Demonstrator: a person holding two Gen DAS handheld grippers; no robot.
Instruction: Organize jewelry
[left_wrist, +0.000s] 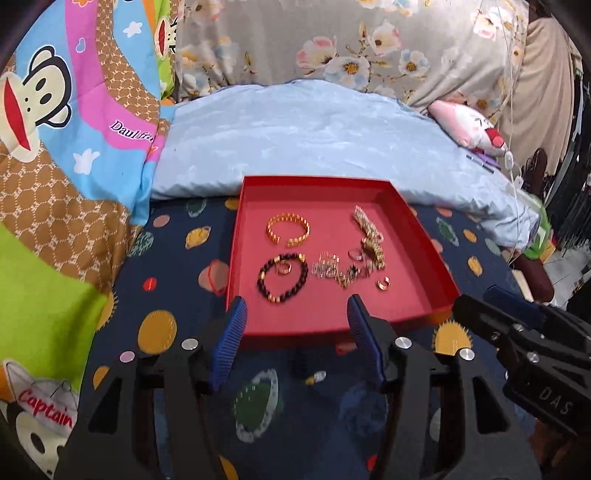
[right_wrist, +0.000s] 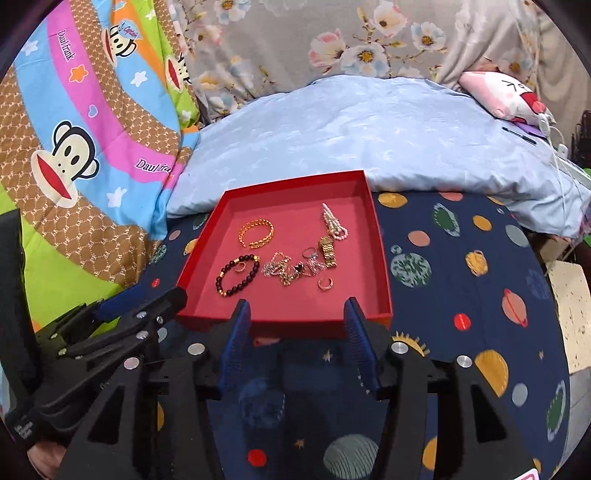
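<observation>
Left gripper (left_wrist: 297, 306): jaws apart, empty.
Right gripper (right_wrist: 297, 310): jaws apart, empty.
Jewelry (right_wrist: 284, 269): in red tray (right_wrist: 380, 258), beyond both fingertips.

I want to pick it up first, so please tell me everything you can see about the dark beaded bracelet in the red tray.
The dark beaded bracelet is a closed loop of round, glossy, almost black beads with a few gold-coloured spacers. It lies flat on the floor of the red tray, in the near left part, in front of the gold cuff bangle. A small gold ring lies inside its loop. The tangled chains lie just to its right. No gripper touches it.
</observation>
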